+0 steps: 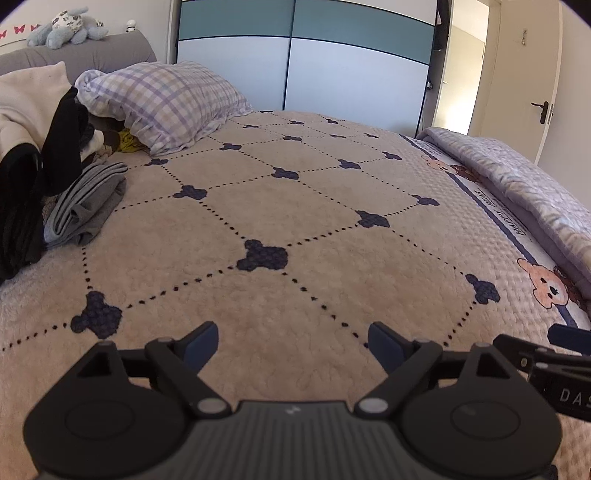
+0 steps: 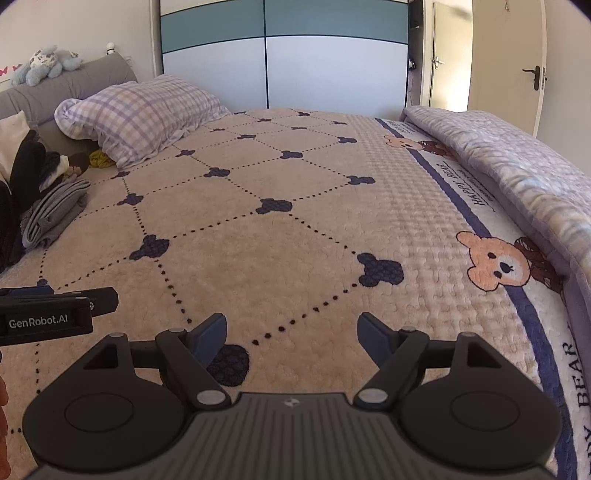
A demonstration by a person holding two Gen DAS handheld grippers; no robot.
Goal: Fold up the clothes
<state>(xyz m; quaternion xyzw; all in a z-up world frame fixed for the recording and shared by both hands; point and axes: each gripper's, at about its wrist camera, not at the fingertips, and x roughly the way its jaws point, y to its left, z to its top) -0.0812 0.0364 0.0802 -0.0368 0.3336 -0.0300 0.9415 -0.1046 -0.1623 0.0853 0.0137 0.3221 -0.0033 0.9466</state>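
Both the left gripper point(image 1: 291, 341) and the right gripper point(image 2: 291, 332) hover over the bed point(image 1: 314, 229), fingers apart and empty. The clothes point(image 1: 51, 155) lie heaped by the pillow point(image 1: 166, 99), well apart. No garment is taken yet; the next move likely calls for reaching leftward to pick one.

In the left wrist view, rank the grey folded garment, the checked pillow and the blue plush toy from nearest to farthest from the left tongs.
1. Grey folded garment: on the bedspread, ahead and to the left of the open left tongs.
2. Checked pillow: farther up the bed, at its head.
3. Blue plush toy: on top of the grey headboard, behind the pillow.
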